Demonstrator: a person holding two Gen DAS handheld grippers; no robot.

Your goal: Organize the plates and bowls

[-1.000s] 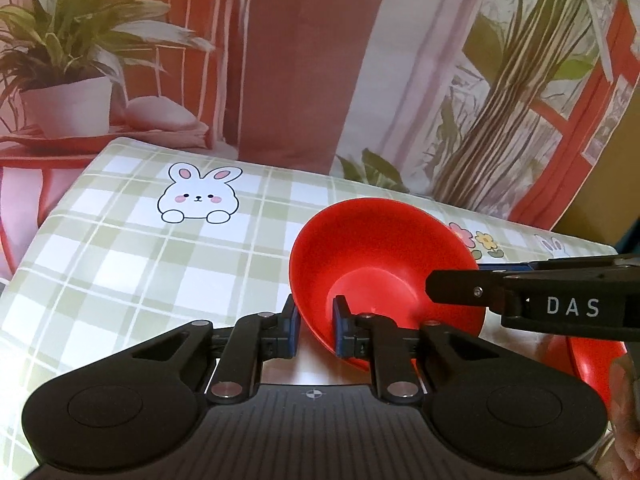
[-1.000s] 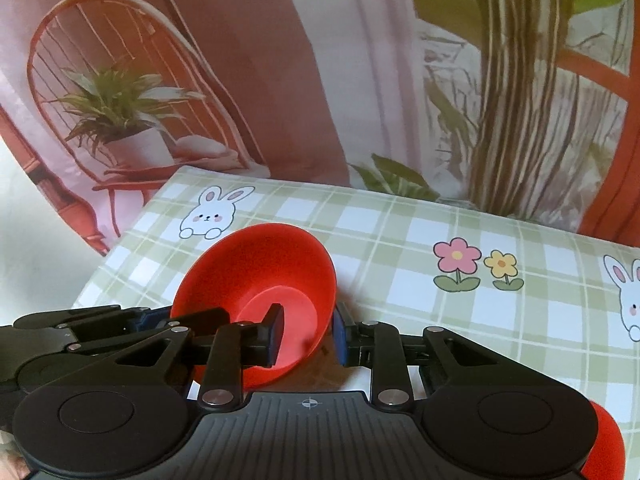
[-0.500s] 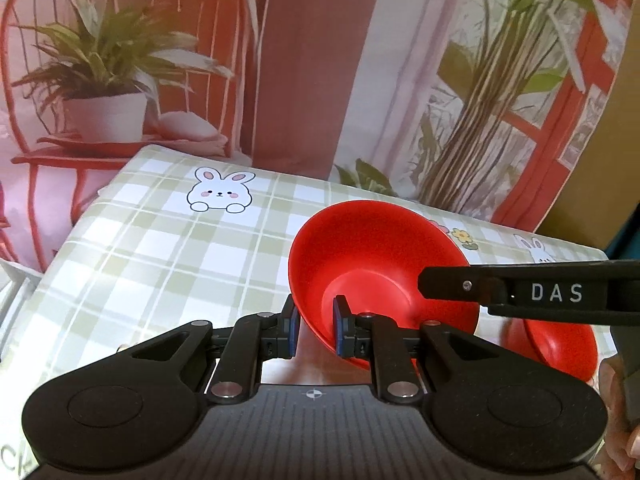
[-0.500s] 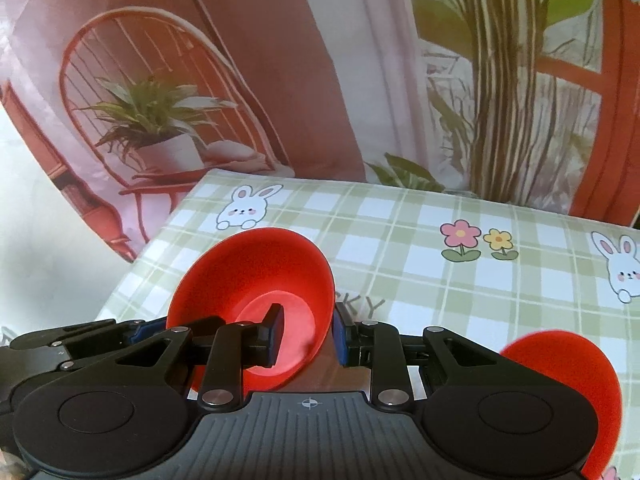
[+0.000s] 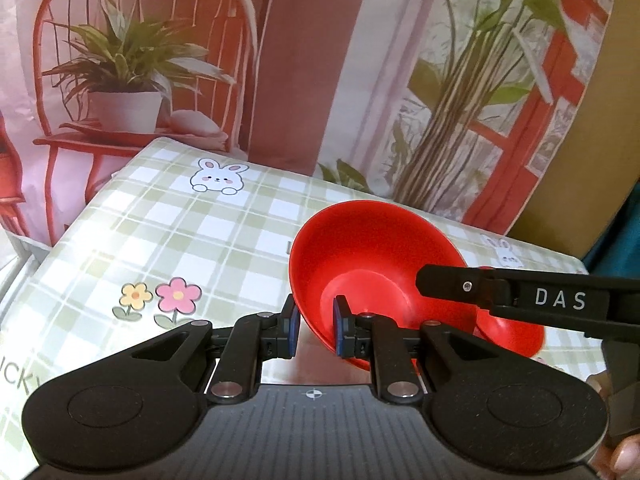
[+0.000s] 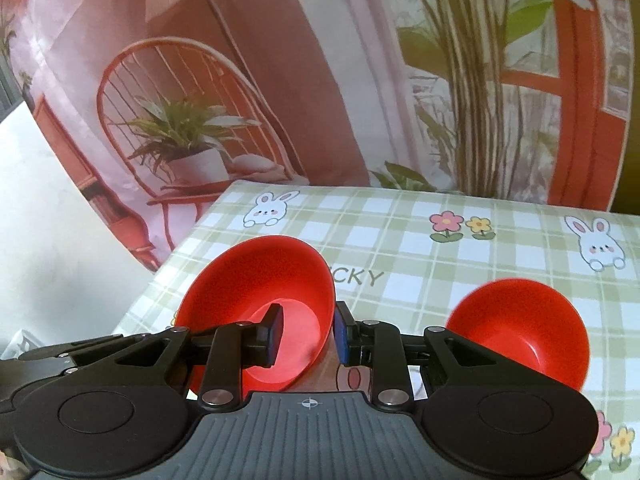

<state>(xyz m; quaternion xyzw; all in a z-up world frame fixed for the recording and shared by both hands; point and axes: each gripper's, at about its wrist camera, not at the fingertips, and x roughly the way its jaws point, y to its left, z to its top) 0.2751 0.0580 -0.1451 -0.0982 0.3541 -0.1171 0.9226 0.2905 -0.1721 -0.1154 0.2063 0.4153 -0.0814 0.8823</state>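
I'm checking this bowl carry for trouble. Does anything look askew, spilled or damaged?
The held bowl is tilted steeply, pinched at opposite rims by the left gripper and right gripper. It is empty, so nothing spills. The second bowl sits on the table, also leaning. No damage shows.

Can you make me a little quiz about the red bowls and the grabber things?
1. True or false: both grippers, the left gripper and the right gripper, pinch the rim of the same red bowl.
2. How many red bowls can you see on or over the checked tablecloth? A) one B) two C) four
3. Fill in: the second bowl sits on the cloth with ______ inside it.

Key: 1. True, one grips each side of its rim. 2. B. 3. Nothing.
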